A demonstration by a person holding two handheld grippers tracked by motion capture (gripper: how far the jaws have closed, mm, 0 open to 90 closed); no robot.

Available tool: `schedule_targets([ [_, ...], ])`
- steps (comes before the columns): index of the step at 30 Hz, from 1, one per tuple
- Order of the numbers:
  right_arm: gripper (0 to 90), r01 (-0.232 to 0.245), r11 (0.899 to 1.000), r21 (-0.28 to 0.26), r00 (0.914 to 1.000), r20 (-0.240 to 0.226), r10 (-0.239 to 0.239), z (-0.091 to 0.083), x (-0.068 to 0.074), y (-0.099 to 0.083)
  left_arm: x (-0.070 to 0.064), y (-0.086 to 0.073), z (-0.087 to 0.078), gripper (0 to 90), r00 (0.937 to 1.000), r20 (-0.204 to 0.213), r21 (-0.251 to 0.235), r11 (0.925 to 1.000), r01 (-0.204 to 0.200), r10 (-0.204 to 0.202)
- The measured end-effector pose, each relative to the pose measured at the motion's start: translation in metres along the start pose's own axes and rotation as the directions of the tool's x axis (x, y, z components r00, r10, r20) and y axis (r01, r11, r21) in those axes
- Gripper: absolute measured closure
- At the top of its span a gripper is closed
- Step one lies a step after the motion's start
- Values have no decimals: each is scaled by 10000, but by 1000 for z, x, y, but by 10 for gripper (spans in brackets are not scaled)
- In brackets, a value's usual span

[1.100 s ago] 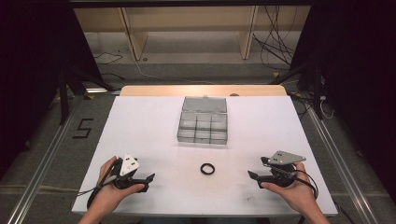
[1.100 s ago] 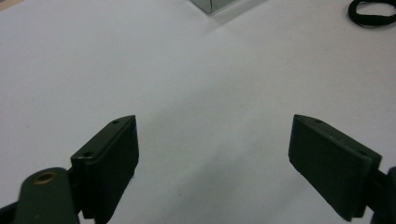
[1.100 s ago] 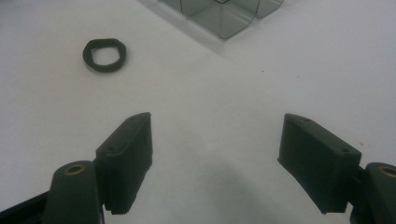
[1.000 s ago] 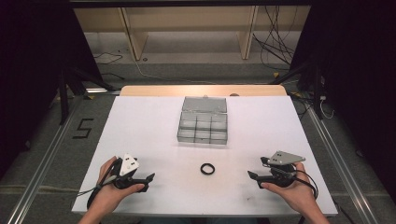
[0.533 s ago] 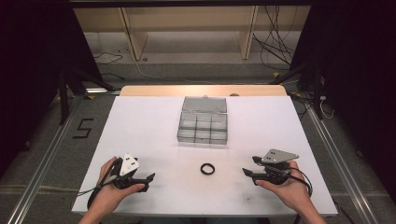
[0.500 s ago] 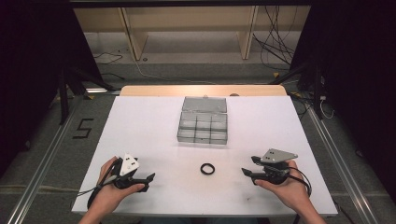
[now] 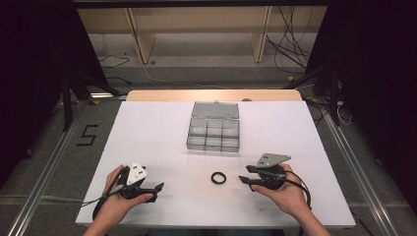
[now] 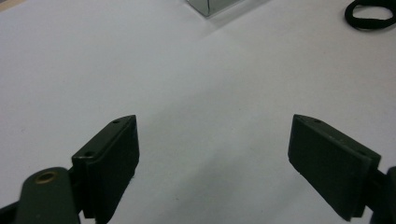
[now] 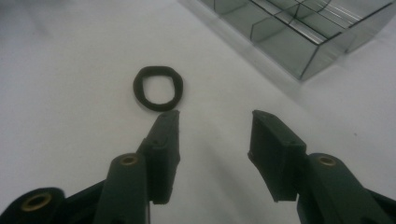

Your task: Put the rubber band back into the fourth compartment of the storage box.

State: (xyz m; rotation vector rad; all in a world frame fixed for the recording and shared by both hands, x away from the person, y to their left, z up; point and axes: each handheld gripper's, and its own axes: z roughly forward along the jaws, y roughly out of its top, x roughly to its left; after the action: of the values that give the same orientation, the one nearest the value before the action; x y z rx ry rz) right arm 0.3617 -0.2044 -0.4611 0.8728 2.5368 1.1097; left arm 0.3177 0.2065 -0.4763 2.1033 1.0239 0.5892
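A small black rubber ring point(image 7: 219, 177) lies flat on the white table point(image 7: 147, 137), near the front and middle. My right gripper point(image 7: 244, 175) is just to its right, open, with nothing between its jaws. In the right gripper view the ring point(image 9: 158, 87) sits slightly ahead and to the left of the right gripper point(image 9: 215, 133). My left gripper point(image 7: 158, 188) rests at the front left, open and holding nothing. In the left gripper view the jaws of the left gripper point(image 8: 212, 149) stand wide apart over bare table, with the ring point(image 8: 371, 11) at the top right corner.
A clear plastic compartment box point(image 7: 214, 132) with its lid folded back stands in the middle of the table; its compartments point(image 9: 299, 32) look empty. A wooden strip point(image 7: 211, 95) runs along the far edge. Cables lie on the floor beyond.
My right gripper has moved left, closer to the black ring. The left gripper has stayed where it was.
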Motion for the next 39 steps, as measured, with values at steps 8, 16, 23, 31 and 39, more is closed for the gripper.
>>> schedule_targets([
  [8, 603, 171, 9997, 155, 9998, -77, -170, 20, 7, 17, 0, 0, 0, 162, 10000, 30, 22, 10000, -33, 33],
  [16, 639, 209, 9987, 473, 9996, -211, -200, 44, 14, 28, -1, 0, 0, 162, 10000, 61, 35, 10000, -59, 58],
  [23, 699, 113, 9958, 904, 9995, -313, -85, 62, 18, 32, -1, 0, 0, 162, 10000, 80, 8, 10000, -55, 55],
  [31, 770, 82, 9904, 1378, 9995, -305, -40, 71, 21, 33, -2, 0, 1, 162, 9999, 118, 6, 10000, -36, 36],
  [39, 851, 86, 9891, 1467, 9999, -67, -77, 72, 24, 34, -2, 0, 1, 162, 9999, 113, 32, 10000, -94, 94],
])
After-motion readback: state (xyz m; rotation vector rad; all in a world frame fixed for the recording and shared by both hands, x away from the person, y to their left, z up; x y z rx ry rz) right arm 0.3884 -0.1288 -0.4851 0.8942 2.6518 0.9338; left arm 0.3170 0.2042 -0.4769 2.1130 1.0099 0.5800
